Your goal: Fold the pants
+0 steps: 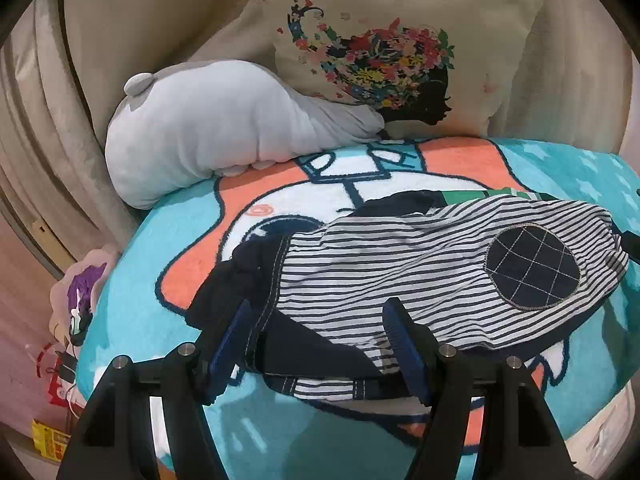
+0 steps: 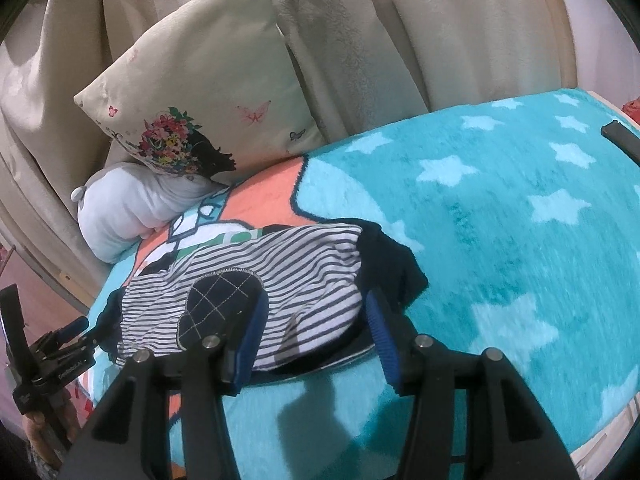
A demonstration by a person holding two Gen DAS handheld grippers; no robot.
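Small striped pants [image 1: 420, 280] lie crumpled on a bed covered by a turquoise blanket [image 2: 500, 240] printed with pale stars and an orange and white cartoon figure. The pants are white with thin dark stripes, have dark navy trim and lining, and carry an oval navy knee patch [image 1: 532, 266] with a stitched grid. In the left wrist view, the left tool [image 1: 320, 336] reaches forward low over the near edge of the pants, its two black arms spread wide and its blue ridged pads [image 1: 230, 338] standing apart. The dark waistband end of the garment lies between them, but neither pad is pressing the cloth together, so the tool holds nothing. In the right wrist view, the right tool [image 2: 316, 328] is posed the same way at the other end of the pants, low over the blanket, its pads wide apart with striped fabric and the edge of the knee patch bunched between them; it also grips nothing. At the left edge of that view, the left tool appears from the side, angled down toward the far end of the garment. Behind the pants, a cream cushion [image 1: 392, 48] printed with a silhouetted head crowned in flowers leans against beige curtains [image 2: 420, 32], and a pale grey plush toy [image 1: 224, 128] rests at the foot of the cushion, well apart from the pants.
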